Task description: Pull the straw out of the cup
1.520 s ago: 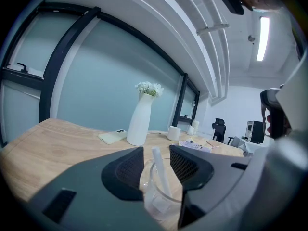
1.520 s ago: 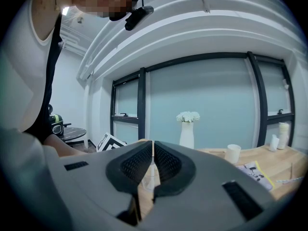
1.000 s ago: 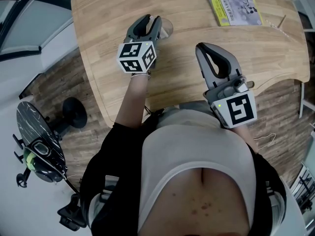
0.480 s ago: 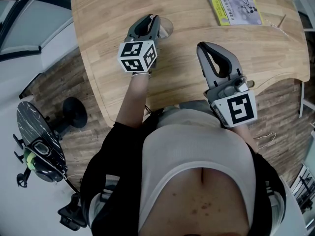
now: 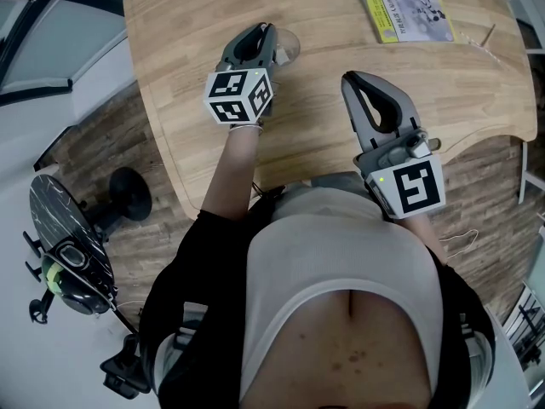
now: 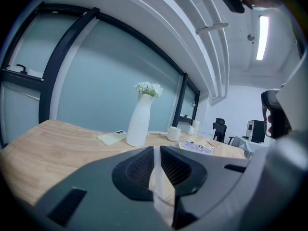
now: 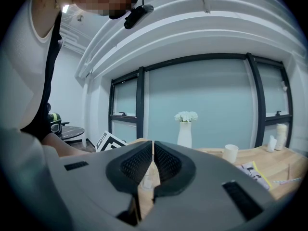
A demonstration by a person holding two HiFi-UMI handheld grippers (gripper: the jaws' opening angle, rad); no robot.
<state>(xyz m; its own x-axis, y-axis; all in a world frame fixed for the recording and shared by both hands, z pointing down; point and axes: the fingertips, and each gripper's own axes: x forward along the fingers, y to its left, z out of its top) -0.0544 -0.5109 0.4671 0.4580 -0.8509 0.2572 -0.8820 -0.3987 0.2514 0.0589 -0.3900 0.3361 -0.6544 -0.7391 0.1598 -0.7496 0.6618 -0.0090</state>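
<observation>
A clear glass cup stands on the wooden table just right of my left gripper's tips. In the left gripper view the left gripper has just been closing, and its pads now pinch a thin pale upright strip, which looks like the straw. The straw does not show in the head view. My right gripper hovers over the table nearer the person, shut with nothing in it. Through the slit of the right gripper I see the cup and the left gripper's marker cube.
At the table's far side stand a white vase with flowers, a pale phone and small white cups. A printed leaflet lies at the far right. The table's curved left edge drops to the floor.
The left gripper's jaws have narrowed beside the cup. Both hands stay where they were, and the right gripper is unchanged.
</observation>
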